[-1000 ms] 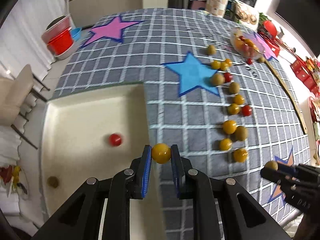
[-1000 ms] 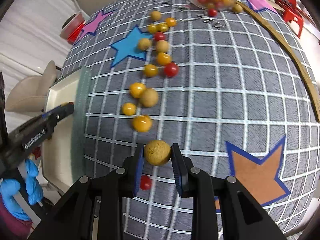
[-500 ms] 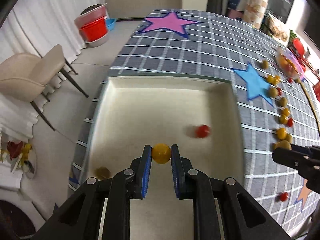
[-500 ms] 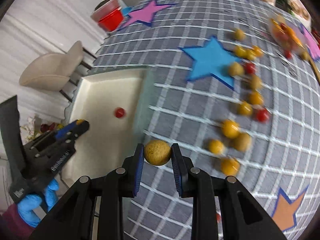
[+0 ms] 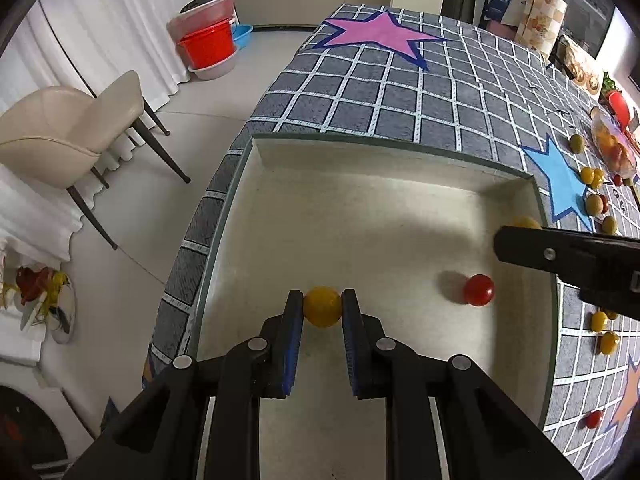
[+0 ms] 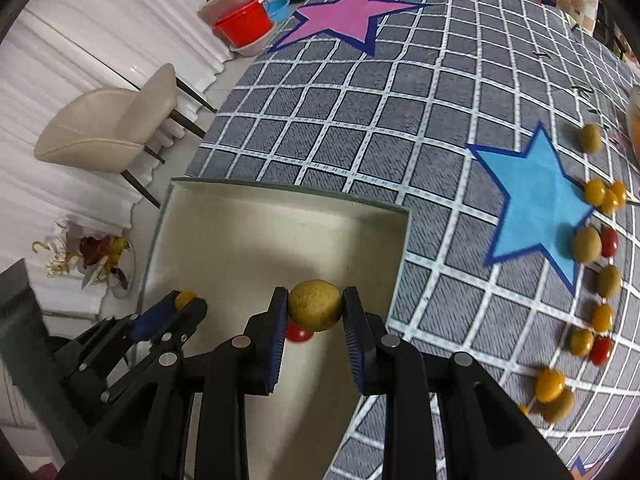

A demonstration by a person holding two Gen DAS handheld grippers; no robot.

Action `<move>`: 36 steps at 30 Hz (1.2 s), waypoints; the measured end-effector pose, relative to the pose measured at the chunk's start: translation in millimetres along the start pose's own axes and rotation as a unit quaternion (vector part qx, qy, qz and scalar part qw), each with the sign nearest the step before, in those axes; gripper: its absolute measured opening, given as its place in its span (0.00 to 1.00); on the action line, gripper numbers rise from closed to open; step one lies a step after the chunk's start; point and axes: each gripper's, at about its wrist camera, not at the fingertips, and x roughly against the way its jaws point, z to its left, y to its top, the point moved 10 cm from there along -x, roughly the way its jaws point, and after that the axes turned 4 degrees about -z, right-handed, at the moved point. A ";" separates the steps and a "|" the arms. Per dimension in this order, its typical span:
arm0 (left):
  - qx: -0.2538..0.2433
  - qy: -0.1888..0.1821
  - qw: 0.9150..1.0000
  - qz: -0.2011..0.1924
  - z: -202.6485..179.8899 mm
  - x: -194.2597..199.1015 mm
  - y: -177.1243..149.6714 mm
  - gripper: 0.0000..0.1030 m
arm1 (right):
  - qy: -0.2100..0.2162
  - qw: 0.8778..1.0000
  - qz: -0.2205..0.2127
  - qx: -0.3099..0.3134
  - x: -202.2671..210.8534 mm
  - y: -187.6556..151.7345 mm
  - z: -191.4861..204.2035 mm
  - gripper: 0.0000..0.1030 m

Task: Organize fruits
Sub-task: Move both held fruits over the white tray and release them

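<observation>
Left tongs point(image 5: 322, 307), angled down over the cream tray point(image 5: 380, 152), clamp a yellow tomato point(image 5: 322, 306); right tongs point(image 6: 315, 309) clamp a tan fruit point(image 6: 315, 309); grid-patterned surface point(image 6: 360, 112).

The room is bright and the light is soft. A dark shadow lies on the white tray point(image 5: 360, 208) floor. Both pictures bend round at the edges, with black corners. The fruits point(image 6: 600, 248) far right look a bit blurry.

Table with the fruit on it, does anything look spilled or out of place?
Yes. Small yellow, brownish and red fruits lie scattered loose across the checked tablecloth near the blue star, while the cream tray holds only one red fruit.
</observation>
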 end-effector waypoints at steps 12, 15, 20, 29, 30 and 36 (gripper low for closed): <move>-0.005 0.005 1.000 0.005 -2.9 -8.1 -3.2 0.20 | -0.025 0.999 0.021 0.015 -31.6 2.8 2.0 0.29; -0.011 0.008 1.000 0.006 -4.0 -8.4 -3.2 0.20 | -0.027 0.999 0.021 0.015 -34.1 3.9 3.1 0.29; -0.017 0.017 1.000 -0.001 -2.5 -5.6 -2.0 0.57 | -0.019 0.999 0.025 0.015 -40.1 7.3 8.4 0.35; -0.042 0.020 0.999 -0.023 -5.9 11.0 1.3 0.75 | 0.019 1.000 0.006 0.000 -21.1 15.6 13.5 0.74; -0.044 0.019 0.999 -0.023 -6.8 13.9 0.4 0.75 | 0.026 1.000 0.000 -0.002 -15.8 18.5 14.1 0.78; -0.065 0.009 0.998 -0.024 -23.4 26.7 0.1 0.75 | 0.034 0.998 -0.040 -0.030 24.1 30.2 -0.7 0.81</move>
